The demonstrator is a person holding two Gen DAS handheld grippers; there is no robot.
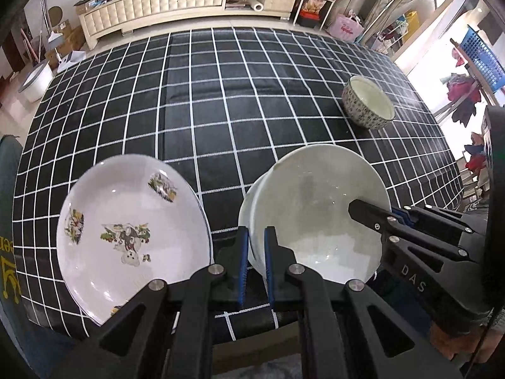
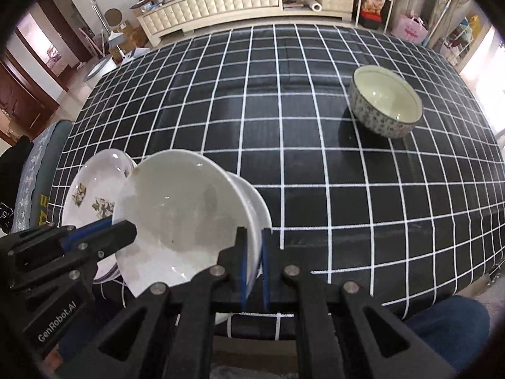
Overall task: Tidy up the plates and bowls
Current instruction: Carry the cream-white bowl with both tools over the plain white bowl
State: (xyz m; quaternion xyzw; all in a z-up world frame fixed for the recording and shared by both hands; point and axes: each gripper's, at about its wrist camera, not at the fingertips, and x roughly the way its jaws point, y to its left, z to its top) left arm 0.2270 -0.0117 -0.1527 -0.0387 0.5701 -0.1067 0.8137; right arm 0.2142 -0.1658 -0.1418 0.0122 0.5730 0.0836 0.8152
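Right at the bottom of both frames, two grippers share one white bowl (image 1: 315, 214): the left gripper (image 1: 255, 262) has its jaws pinched on the near-left rim, the right gripper (image 2: 252, 265) clamps the opposite rim, bowl tilted above the checked tablecloth (image 1: 221, 110). Just left, the printed plate (image 1: 132, 233) lies flat. Up at the right, well apart, sits the patterned bowl (image 2: 386, 102). I'd say keep both wrists level and move together, or that rim twists free.
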